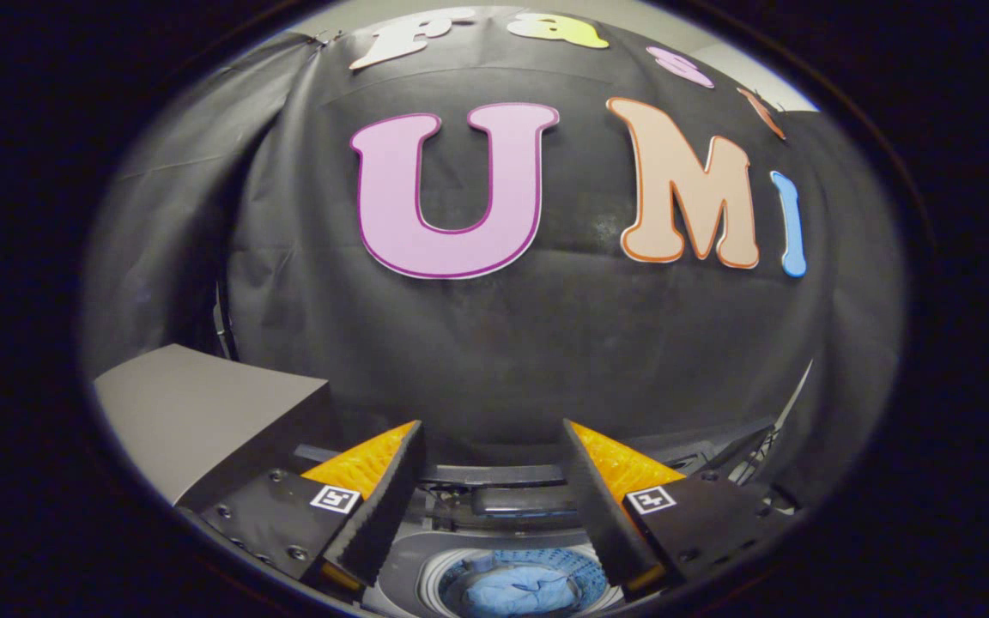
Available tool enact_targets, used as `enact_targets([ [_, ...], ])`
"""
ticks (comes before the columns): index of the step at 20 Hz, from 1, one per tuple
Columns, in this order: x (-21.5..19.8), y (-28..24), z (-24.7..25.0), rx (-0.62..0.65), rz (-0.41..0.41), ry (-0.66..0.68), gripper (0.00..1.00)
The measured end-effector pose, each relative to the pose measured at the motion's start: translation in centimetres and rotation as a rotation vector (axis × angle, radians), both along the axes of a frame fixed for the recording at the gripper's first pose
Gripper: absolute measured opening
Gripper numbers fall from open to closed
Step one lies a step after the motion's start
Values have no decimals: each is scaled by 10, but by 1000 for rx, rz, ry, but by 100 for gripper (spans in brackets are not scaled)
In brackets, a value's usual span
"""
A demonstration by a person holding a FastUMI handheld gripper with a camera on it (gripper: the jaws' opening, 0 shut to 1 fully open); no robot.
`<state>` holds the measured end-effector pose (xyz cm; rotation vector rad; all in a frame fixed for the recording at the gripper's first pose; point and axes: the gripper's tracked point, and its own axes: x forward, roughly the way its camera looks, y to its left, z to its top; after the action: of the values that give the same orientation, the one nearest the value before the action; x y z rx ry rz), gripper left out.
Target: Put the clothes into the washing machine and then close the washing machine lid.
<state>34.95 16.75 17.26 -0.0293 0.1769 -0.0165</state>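
Hovering above the washing machine (pixel 494 549), the gripper (pixel 490 442) has its fingers spread wide, holding nothing. Blue clothes (pixel 518 590) lie in the drum below, between the fingers. No legible writing; each finger bears a square marker tag (pixel 336 499).

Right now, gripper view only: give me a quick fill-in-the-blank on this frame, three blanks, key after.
1. The gripper fingers stand ____, with nothing between them.
2. The bundle of clothes in the washing machine drum is ____ in colour.
3. The washing machine lid stands ____, with the drum uncovered.

Missing words: open; blue; open
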Motion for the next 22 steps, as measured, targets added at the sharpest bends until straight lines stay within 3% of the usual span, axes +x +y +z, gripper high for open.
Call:
enact_targets([
  [10,-55,-3,-36,19,4,65,97],
  [22,-98,-37,-56,32,20,11,97],
])
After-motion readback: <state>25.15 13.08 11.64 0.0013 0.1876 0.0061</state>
